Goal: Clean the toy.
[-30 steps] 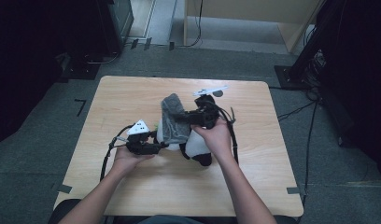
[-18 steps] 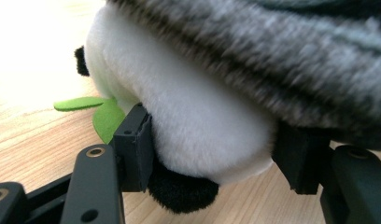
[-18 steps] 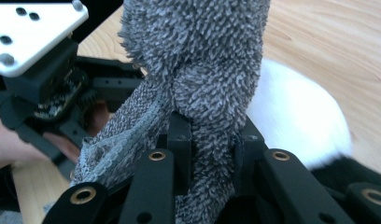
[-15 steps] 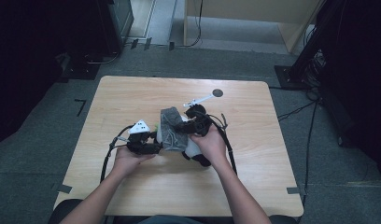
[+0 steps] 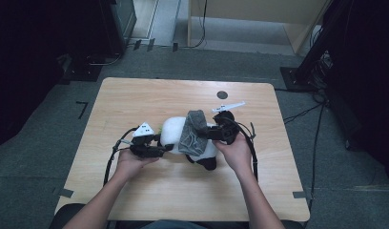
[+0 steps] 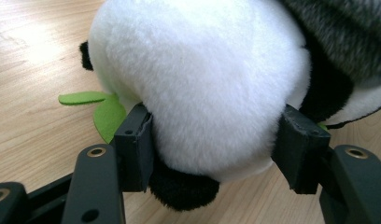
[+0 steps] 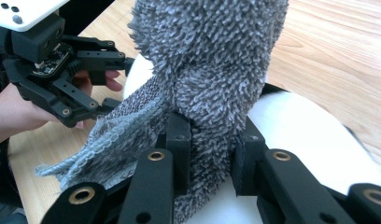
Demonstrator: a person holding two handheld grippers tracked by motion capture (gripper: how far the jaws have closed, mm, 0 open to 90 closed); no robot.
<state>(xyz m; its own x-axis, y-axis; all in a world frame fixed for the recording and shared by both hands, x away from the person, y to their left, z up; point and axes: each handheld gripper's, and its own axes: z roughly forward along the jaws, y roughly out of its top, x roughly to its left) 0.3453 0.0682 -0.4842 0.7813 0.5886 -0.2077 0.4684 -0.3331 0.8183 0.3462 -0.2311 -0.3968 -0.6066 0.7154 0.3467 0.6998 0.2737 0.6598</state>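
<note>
Panda plush (image 5: 176, 133) lies on its side mid-table (image 5: 135, 95), near person's edge. Grey fuzzy sock (image 5: 193, 131) draped across its middle. Left gripper (image 5: 152, 145), jaws spread round white plush end, pads (image 6: 135, 144) pressing fur both sides. Right gripper (image 5: 212, 132) clamped on sock's shaggy bunch. Green felt leaf (image 6: 102, 109) sticks out underneath. Risk: soft fur squirms free of wide jaws if sock tugged hard; sock slides off rounded body.

Right gripper (image 7: 209, 149) black jaws pinch shaggy grey fabric cloth (image 7: 212, 70), draped over white plush toy (image 7: 300, 135). Left gripper (image 7: 62, 70) in hand (image 7: 11, 112) beyond, light wooden table (image 7: 338, 46) beneath.
</note>
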